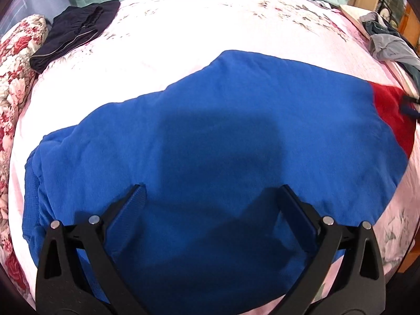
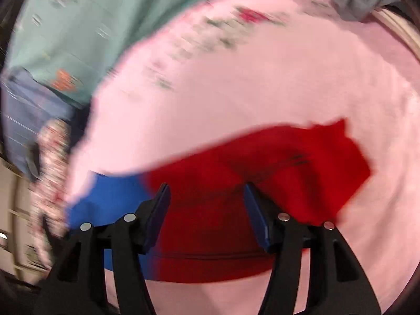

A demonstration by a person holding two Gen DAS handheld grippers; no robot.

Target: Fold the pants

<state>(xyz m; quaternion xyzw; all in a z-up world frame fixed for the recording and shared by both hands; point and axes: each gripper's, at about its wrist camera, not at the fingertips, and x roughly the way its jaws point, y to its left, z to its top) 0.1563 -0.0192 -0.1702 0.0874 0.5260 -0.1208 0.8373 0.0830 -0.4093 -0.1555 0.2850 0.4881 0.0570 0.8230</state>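
Blue pants (image 1: 223,120) with a red end part (image 1: 391,113) lie spread across a pink floral bedspread (image 1: 183,34). My left gripper (image 1: 212,191) is open above the blue fabric, holding nothing. My right gripper (image 2: 207,191) is open above the red part (image 2: 262,173) of the pants, with the blue part (image 2: 113,194) to its left. The right wrist view is motion-blurred.
A folded dark navy garment (image 1: 76,34) lies at the bed's far left. A grey garment pile (image 1: 388,42) sits at the far right edge. A red floral quilt (image 1: 15,84) runs along the left. A teal patterned blanket (image 2: 78,26) lies beyond the bedspread.
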